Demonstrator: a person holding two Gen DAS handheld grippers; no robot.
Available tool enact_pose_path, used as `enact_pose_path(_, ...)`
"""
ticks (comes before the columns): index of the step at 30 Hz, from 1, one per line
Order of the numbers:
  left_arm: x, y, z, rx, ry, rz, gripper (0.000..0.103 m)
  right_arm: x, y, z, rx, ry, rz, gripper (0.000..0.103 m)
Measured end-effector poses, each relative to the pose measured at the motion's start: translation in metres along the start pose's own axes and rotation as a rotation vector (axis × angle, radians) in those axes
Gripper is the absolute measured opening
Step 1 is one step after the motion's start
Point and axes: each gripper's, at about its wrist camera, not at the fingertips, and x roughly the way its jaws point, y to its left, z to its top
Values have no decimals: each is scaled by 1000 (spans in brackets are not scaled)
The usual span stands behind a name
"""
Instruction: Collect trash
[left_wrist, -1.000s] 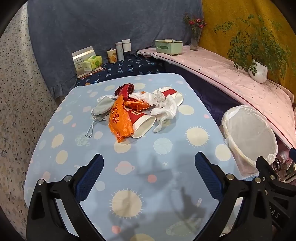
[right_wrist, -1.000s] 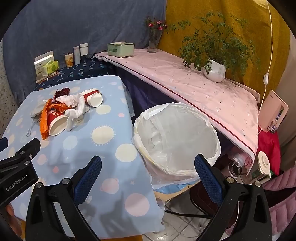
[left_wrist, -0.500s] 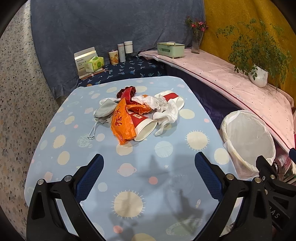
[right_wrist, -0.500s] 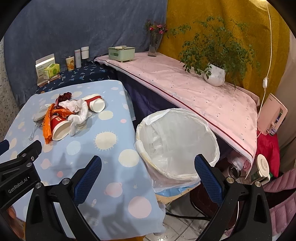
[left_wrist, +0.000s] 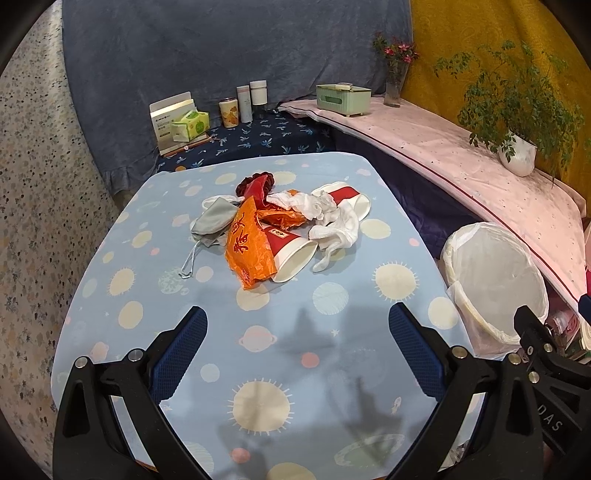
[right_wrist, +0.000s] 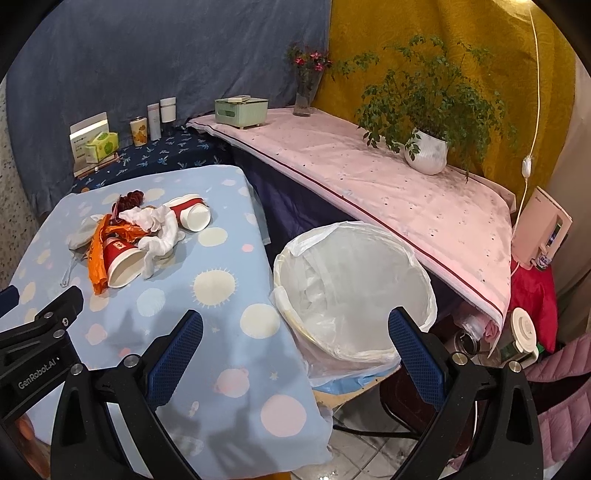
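A heap of trash lies mid-table: an orange plastic bag (left_wrist: 248, 243), a red-and-white paper cup (left_wrist: 293, 254) on its side, a second cup (left_wrist: 349, 199), crumpled white tissue (left_wrist: 332, 221), a grey face mask (left_wrist: 214, 221) and a dark red wrapper (left_wrist: 256, 184). The same heap shows in the right wrist view, with the nearer cup (right_wrist: 123, 264) and the bag (right_wrist: 96, 254). My left gripper (left_wrist: 297, 334) hangs open over the near table, well short of the heap. My right gripper (right_wrist: 295, 334) is open above the table's right edge, beside the white-lined bin (right_wrist: 354, 280).
The table (left_wrist: 147, 295) wears a light blue cloth with sun and planet prints. The bin (left_wrist: 495, 284) stands off its right side. Behind are a pink-covered ledge (right_wrist: 388, 192) with a potted plant (right_wrist: 424, 147), a green box (right_wrist: 242, 110) and a vase; jars and a tissue pack (left_wrist: 190, 125) sit at the back.
Both views have drawn back and risen a little: the trash heap and the bin look smaller and farther away. Nothing on the table moved and both grippers stayed open.
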Motion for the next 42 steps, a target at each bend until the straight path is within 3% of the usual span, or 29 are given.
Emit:
enact_pose_path(33, 0, -7, -6, 5, 15, -13, 94, 3, -3, 6, 8, 24, -8, 96)
enact_pose_path(34, 5, -4, 7, 4, 22, -12, 94, 4, -2, 7, 7, 26, -7, 96)
enact_pose_path(42, 10, 1, 13, -4, 31, -3, 94, 8, 6, 12, -3, 34, 4, 96)
